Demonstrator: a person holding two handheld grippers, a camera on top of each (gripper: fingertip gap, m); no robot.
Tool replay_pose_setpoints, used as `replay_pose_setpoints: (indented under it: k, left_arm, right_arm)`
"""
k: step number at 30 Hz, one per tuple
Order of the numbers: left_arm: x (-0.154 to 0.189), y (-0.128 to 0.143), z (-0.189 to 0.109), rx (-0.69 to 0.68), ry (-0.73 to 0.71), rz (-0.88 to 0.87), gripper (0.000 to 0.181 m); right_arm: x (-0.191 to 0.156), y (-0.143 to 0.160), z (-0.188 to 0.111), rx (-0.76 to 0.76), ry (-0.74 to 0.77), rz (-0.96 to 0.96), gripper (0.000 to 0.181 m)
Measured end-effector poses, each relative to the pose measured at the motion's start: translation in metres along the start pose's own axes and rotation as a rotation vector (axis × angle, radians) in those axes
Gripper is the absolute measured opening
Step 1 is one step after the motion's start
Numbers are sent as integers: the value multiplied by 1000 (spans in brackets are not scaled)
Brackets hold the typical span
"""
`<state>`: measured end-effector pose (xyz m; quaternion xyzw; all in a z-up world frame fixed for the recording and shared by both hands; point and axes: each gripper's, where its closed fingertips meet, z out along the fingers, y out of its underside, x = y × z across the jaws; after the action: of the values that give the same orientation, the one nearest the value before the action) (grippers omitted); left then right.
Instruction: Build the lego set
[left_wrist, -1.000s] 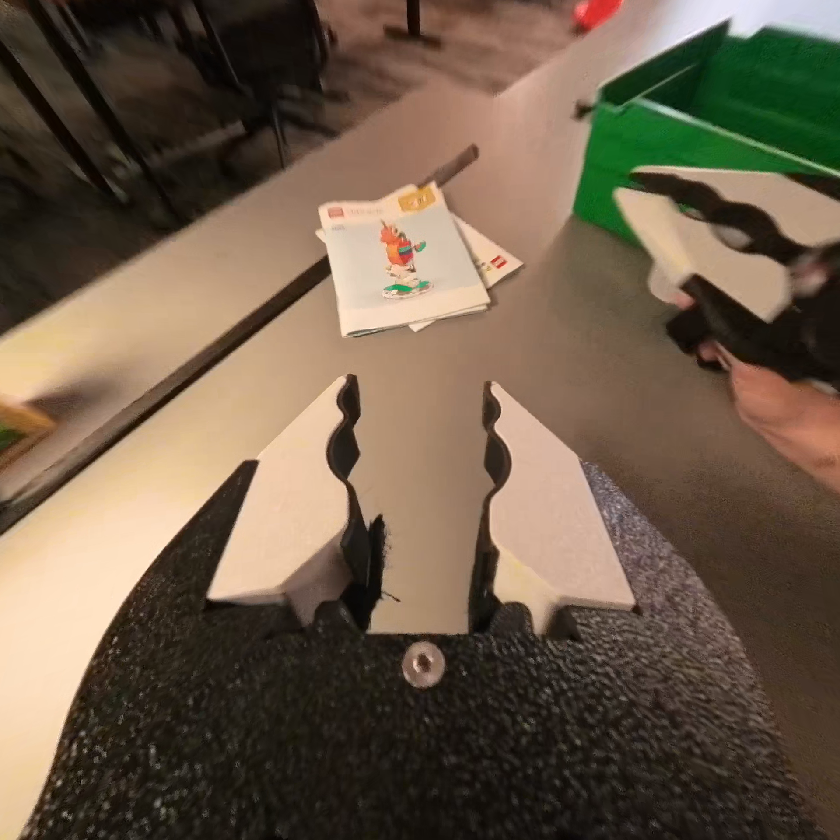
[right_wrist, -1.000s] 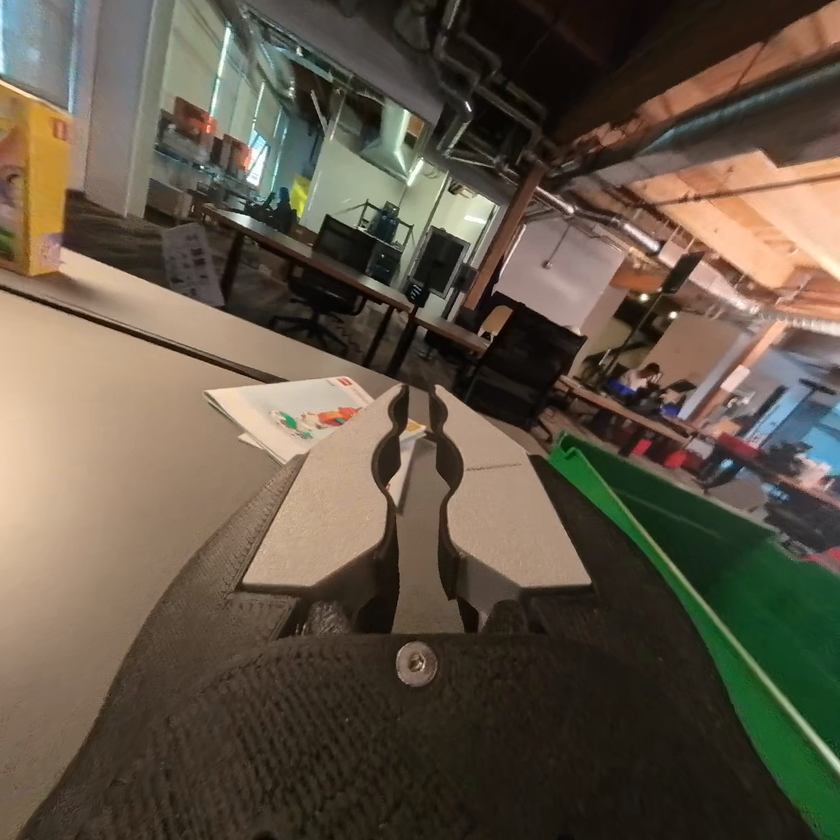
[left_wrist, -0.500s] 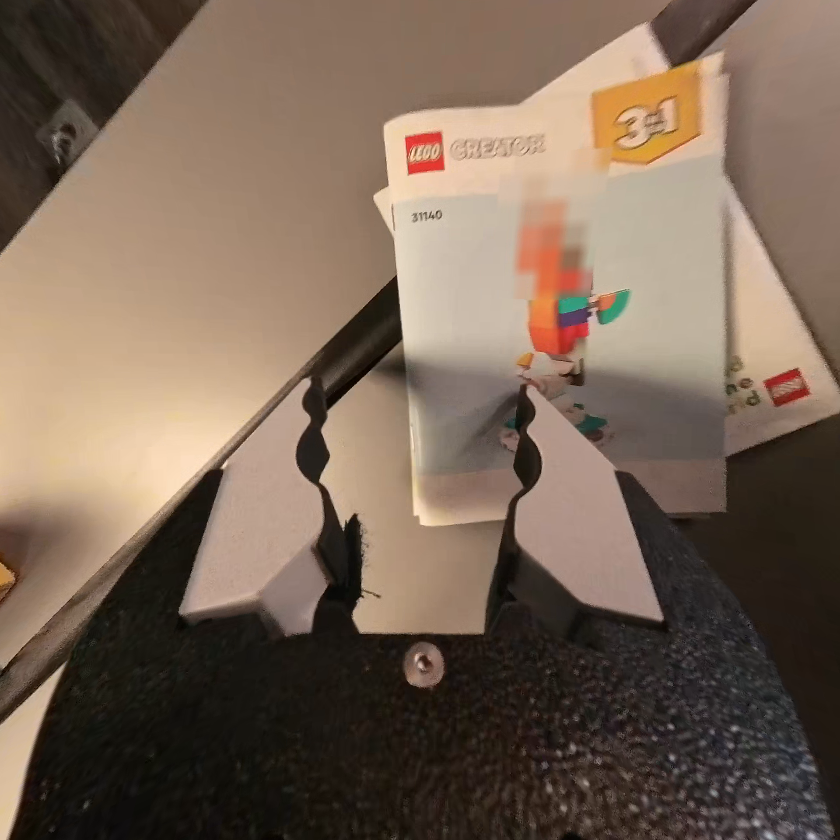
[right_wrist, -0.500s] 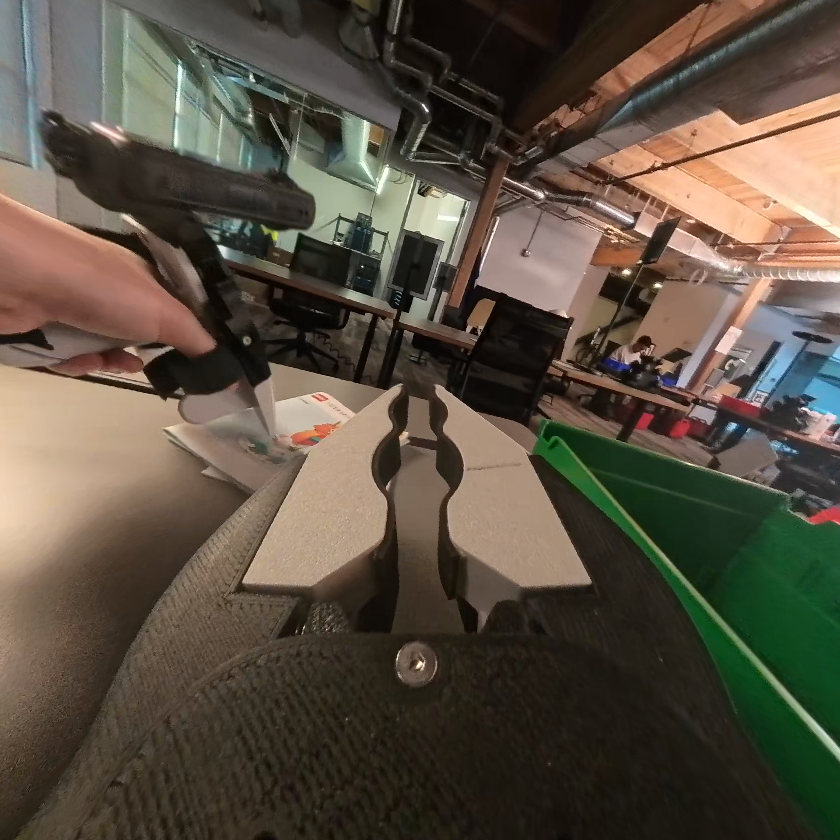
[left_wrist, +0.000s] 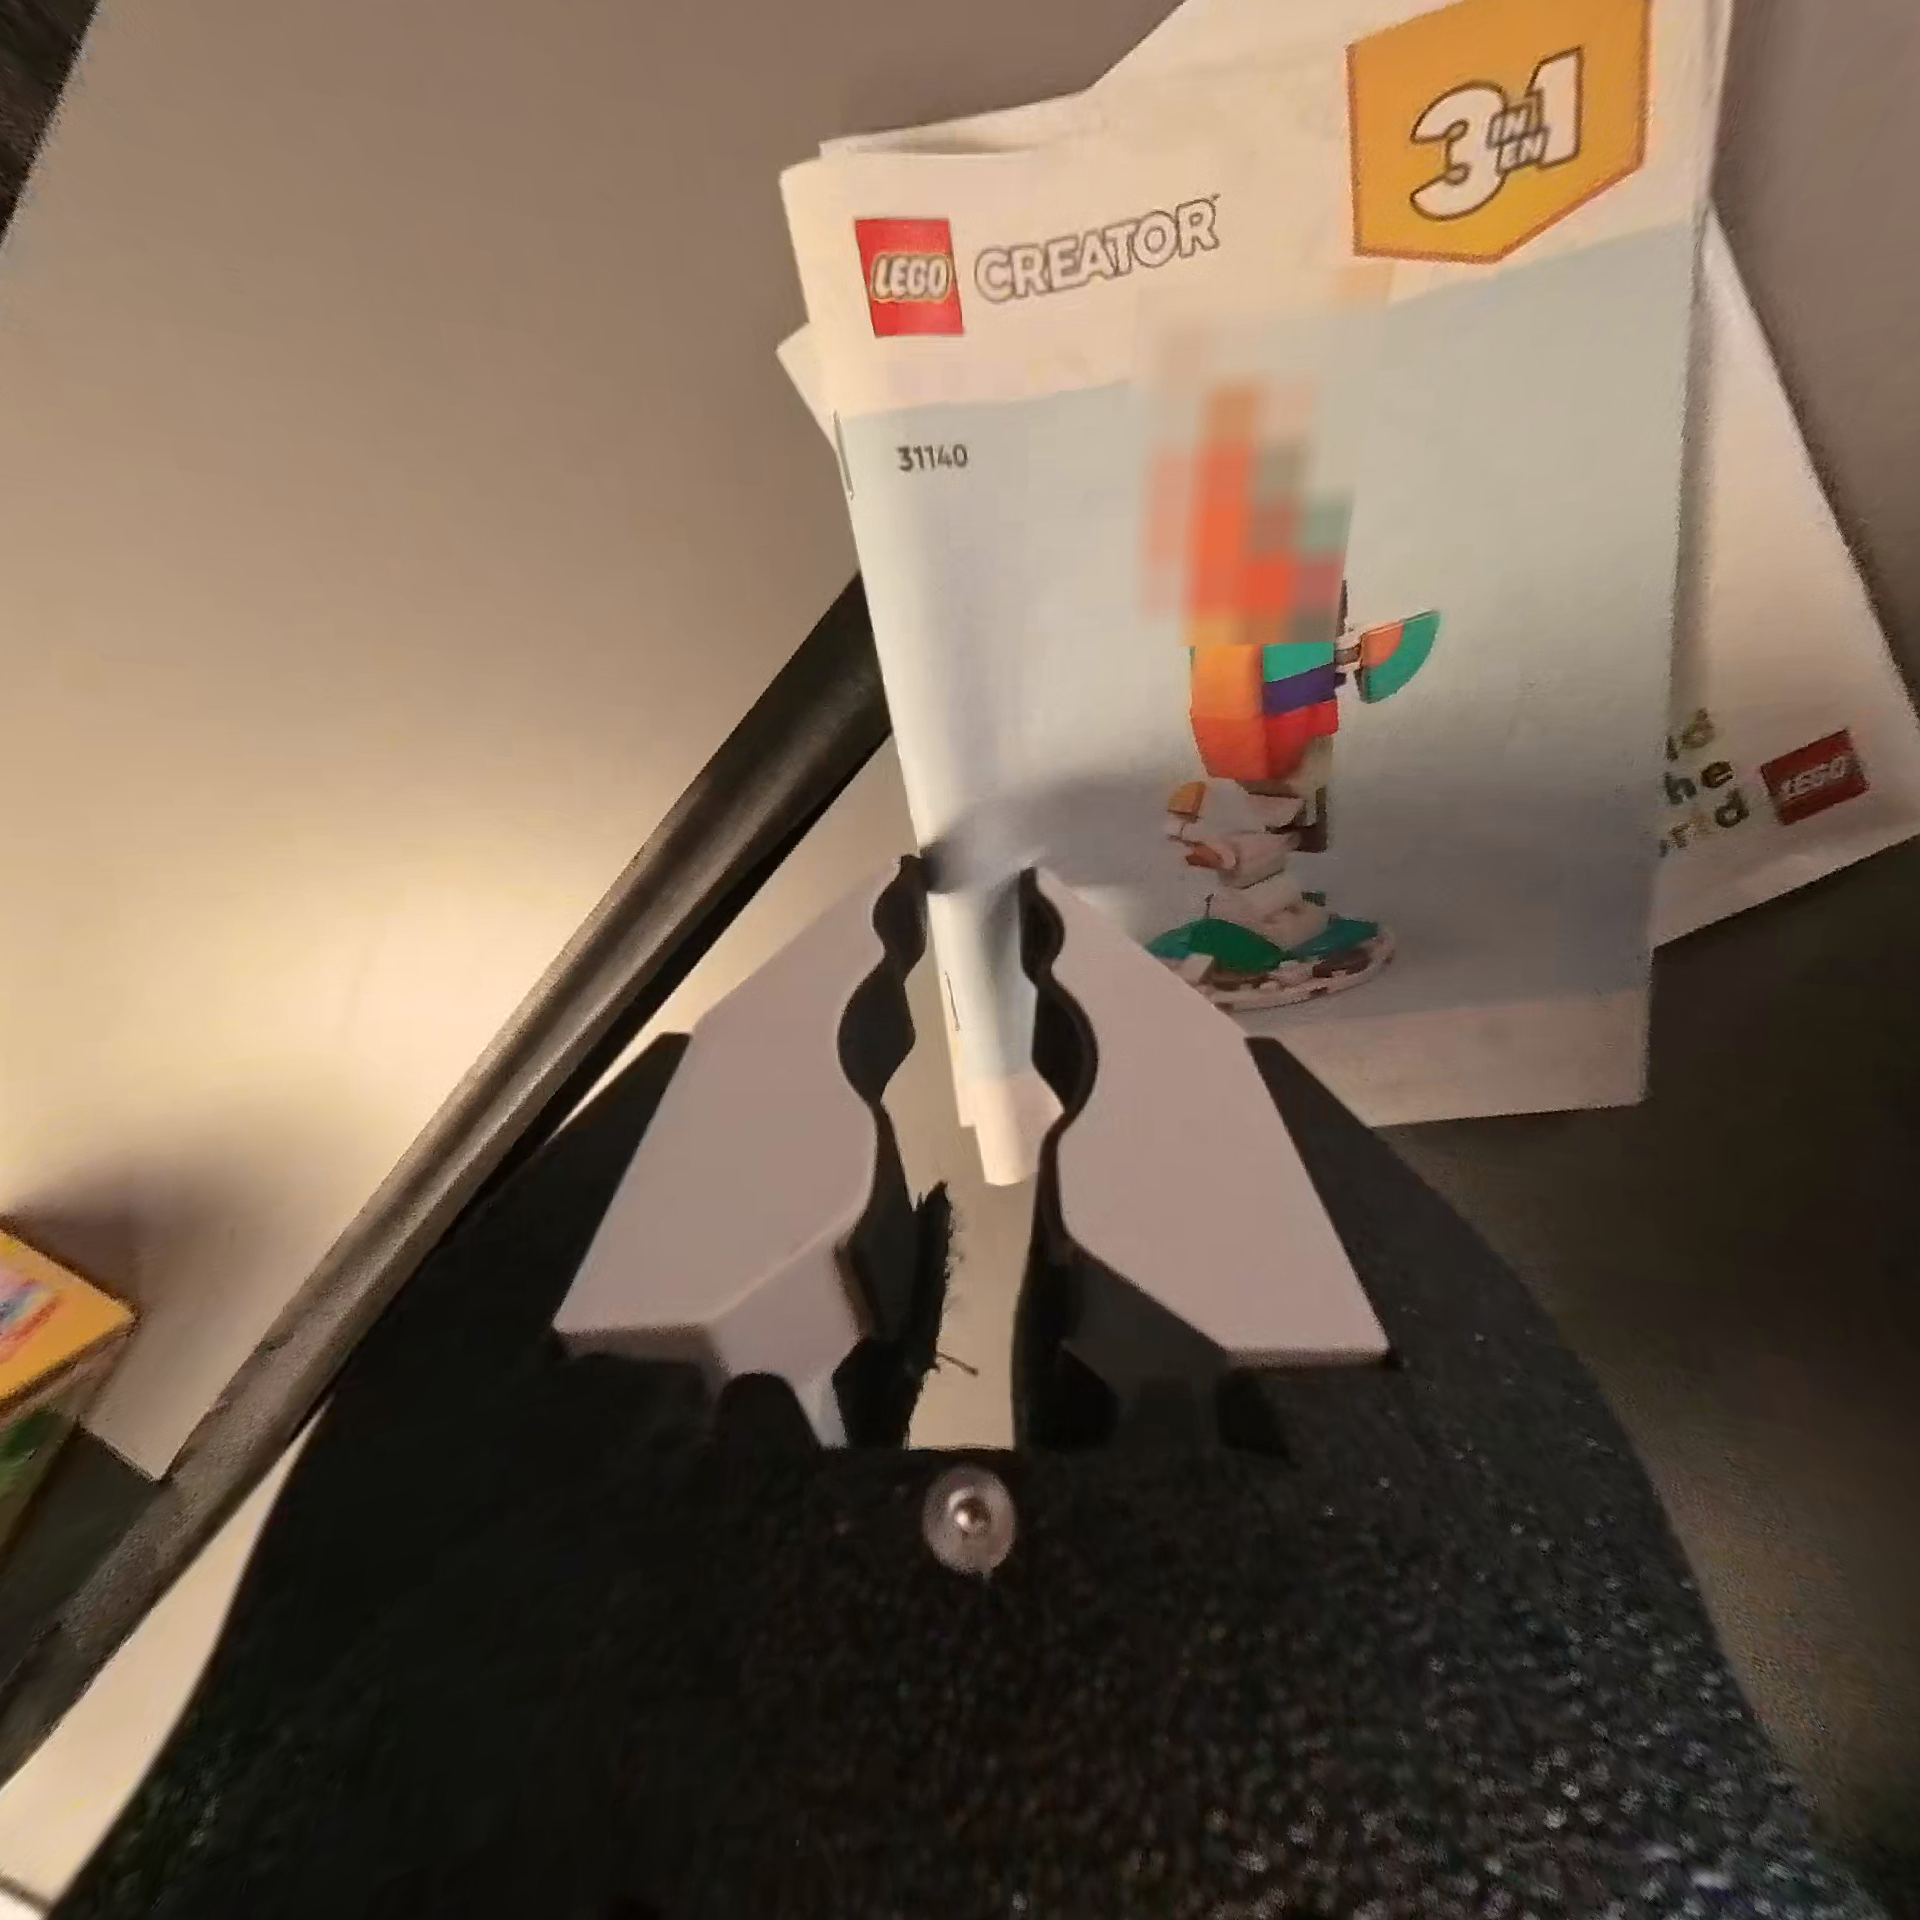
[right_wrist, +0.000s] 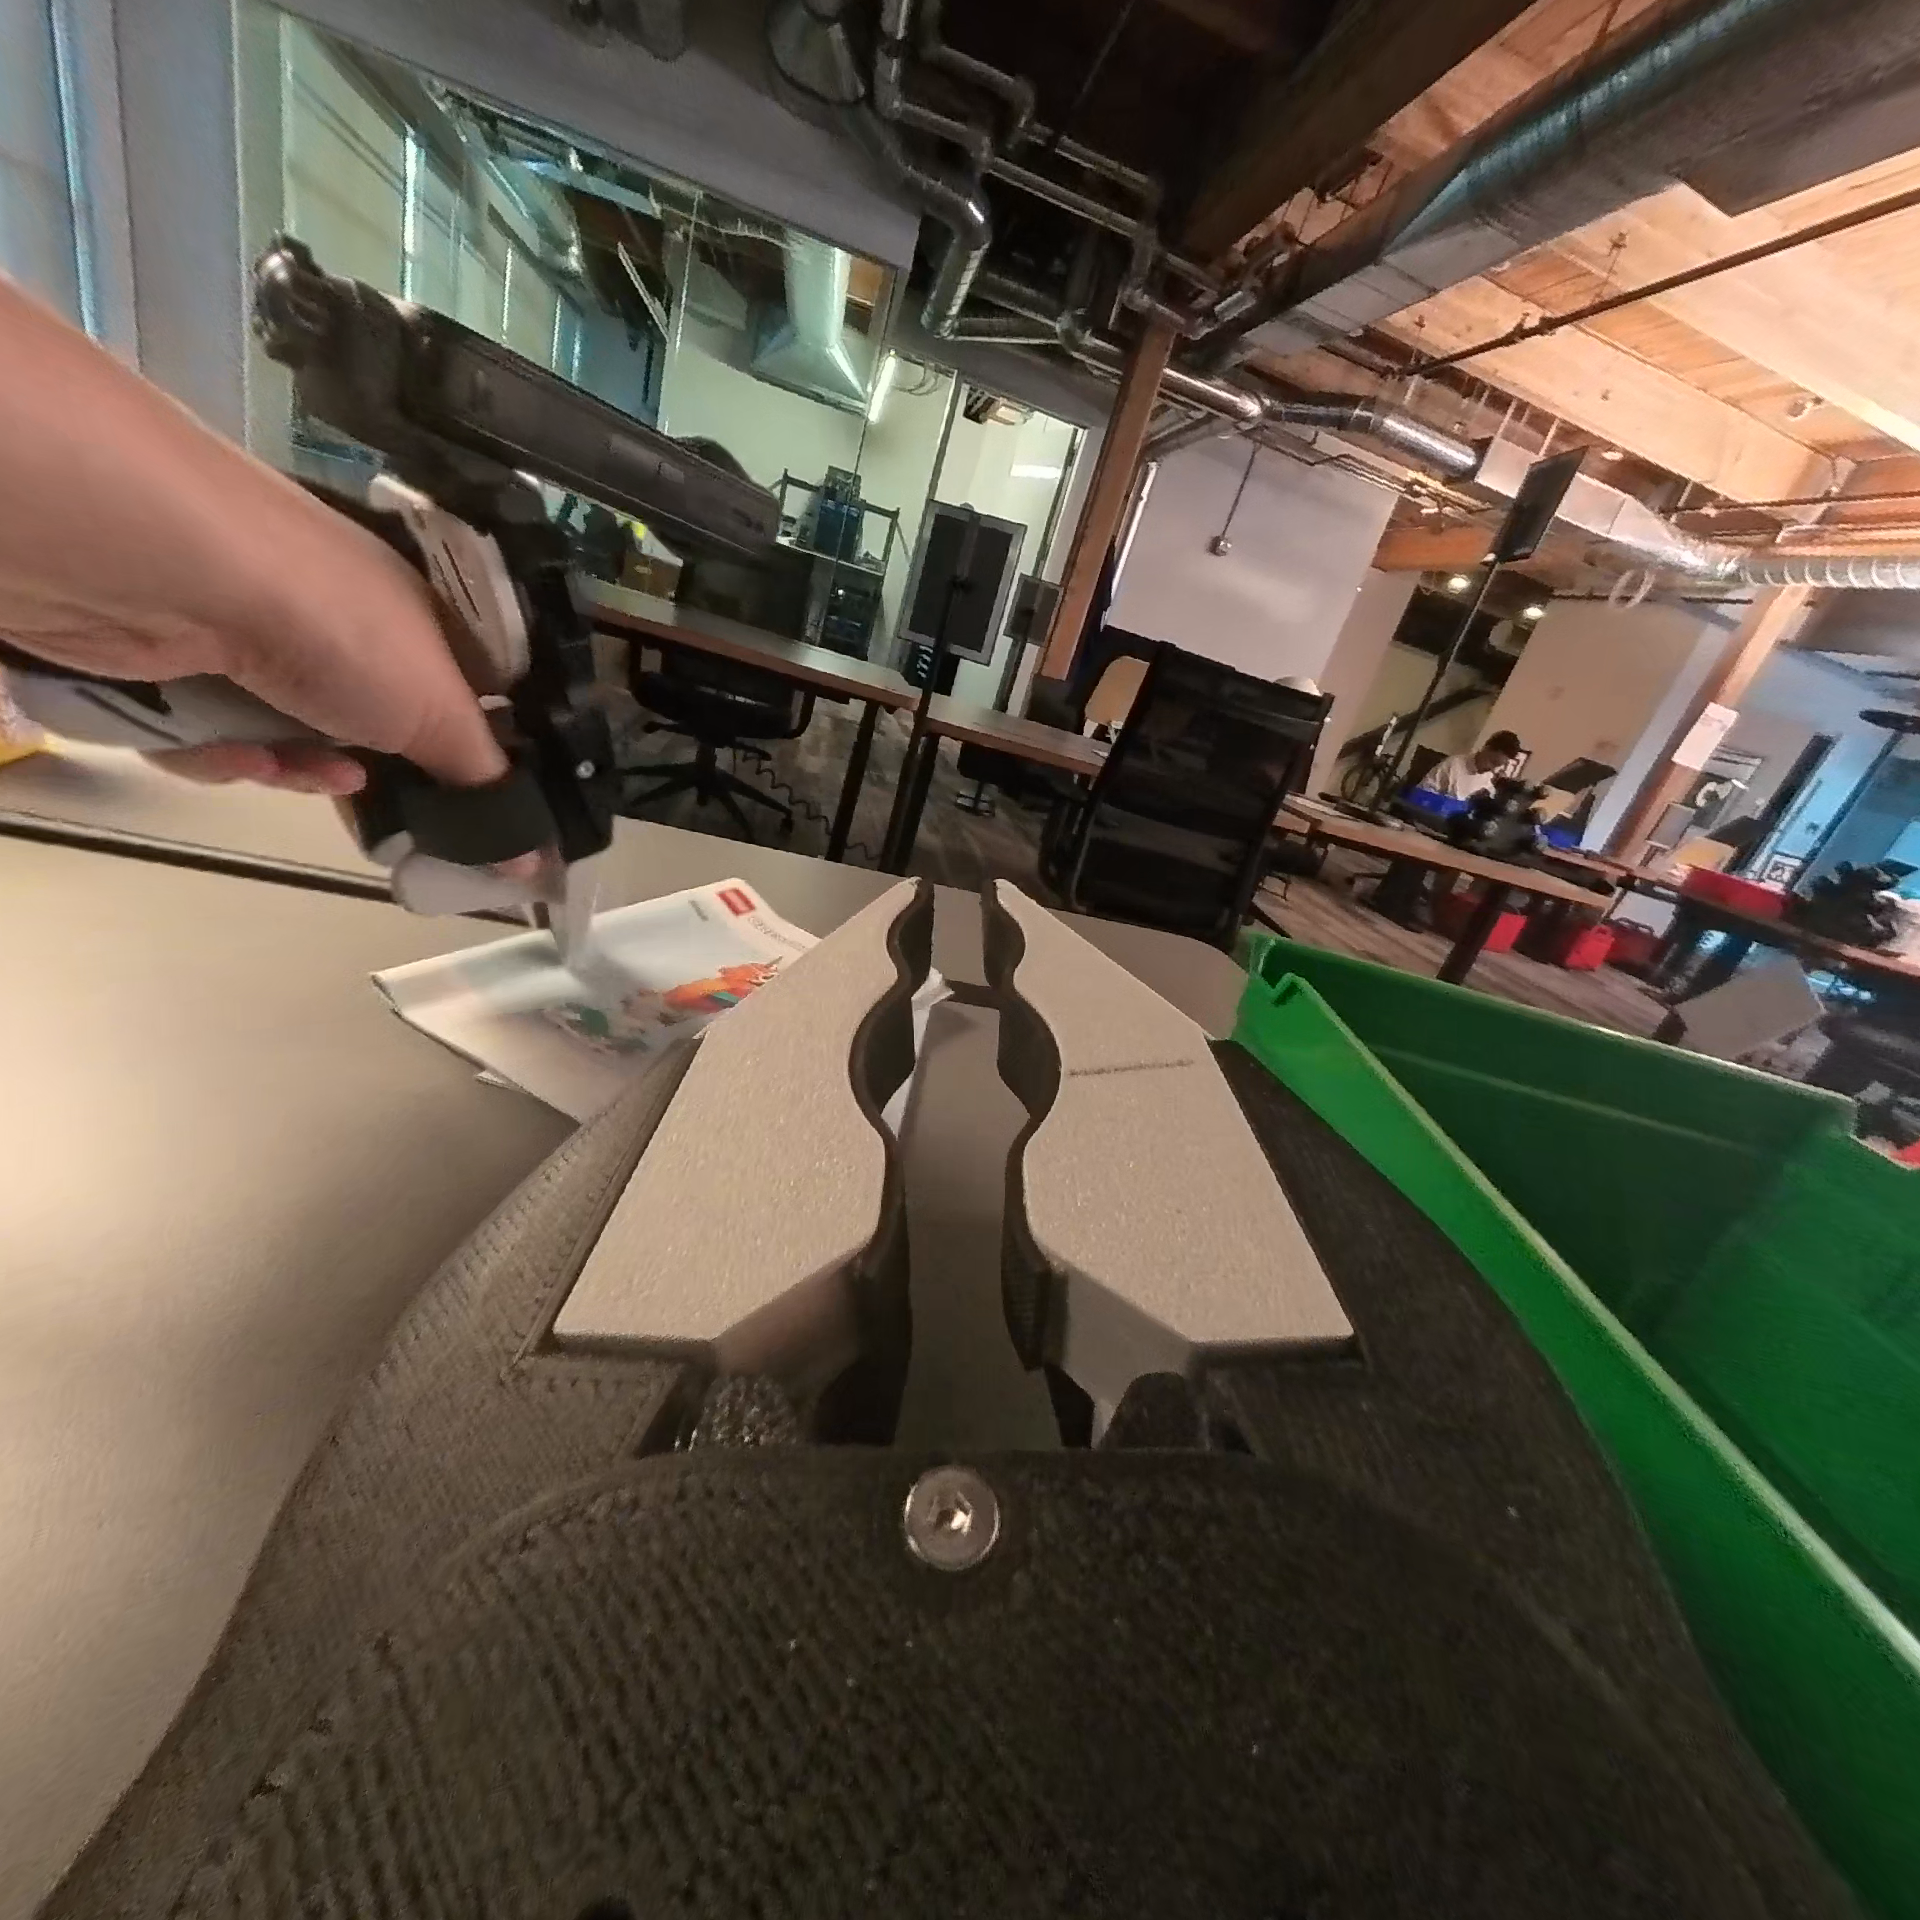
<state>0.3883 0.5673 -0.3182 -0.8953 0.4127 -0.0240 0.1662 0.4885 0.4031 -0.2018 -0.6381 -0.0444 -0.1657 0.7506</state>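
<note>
Instruction booklet (left_wrist: 1195, 644) lies on the grey table (left_wrist: 364, 468), left corner pinched between the left gripper (left_wrist: 971, 883) fingers and bent upward. Second leaflet (left_wrist: 1766, 582) underneath it, sticking out to the right. Right gripper (right_wrist: 956, 894) rests low over the table, jaws a narrow gap apart, holding nothing. Green bin (right_wrist: 1610, 1195) just right of it. Yellow box (left_wrist: 52, 1340) at the left edge, well apart.

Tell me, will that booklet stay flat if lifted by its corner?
Probably not. The booklet is thin paper, and its edge already curls between the left gripper fingers, so it should droop. It looks light. Loose sheets beneath might slide.
</note>
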Motion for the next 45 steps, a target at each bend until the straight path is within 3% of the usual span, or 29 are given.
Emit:
replay_pose_setpoints:
  k: [7,12,16,21,25,29,30,33,36,39,42,45]
  left_arm:
    - [-5,6,-14,52,1,73,2]
    - [-2,39,-41,65,111,74,1]
    - [7,97,-58,78,264,5,2]
    - [19,192,-80,67,365,-78,3]
    - [36,267,-102,66,390,-106,5]
    - [50,314,-120,112,352,-135,12]
    - [50,321,-122,129,317,-142,18]
    - [39,336,-133,197,136,-131,65]
    - [65,329,-167,424,63,24,79]
    - [129,338,-191,576,110,421,76]
    - [171,359,-185,587,102,791,56]
    - [183,361,-175,567,186,840,51]
  right_arm:
    - [-4,0,0,1,-14,-11,8]
    - [-6,0,1,1,-21,-26,8]
    - [-8,-1,1,2,-26,-34,8]
    - [-11,-1,0,5,-38,-41,8]
    - [-15,-2,0,6,-54,-49,7]
    - [-23,-2,0,5,-79,-69,7]
    - [-24,-3,-1,5,-84,-74,7]
    - [-26,-3,-1,7,-91,-80,7]
    - [-28,-3,-2,9,-98,-93,7]
    - [-29,-4,-7,11,-102,-108,7]
    - [-29,-7,-15,12,-94,-98,7]
    - [-33,-12,-27,14,-82,-83,7]
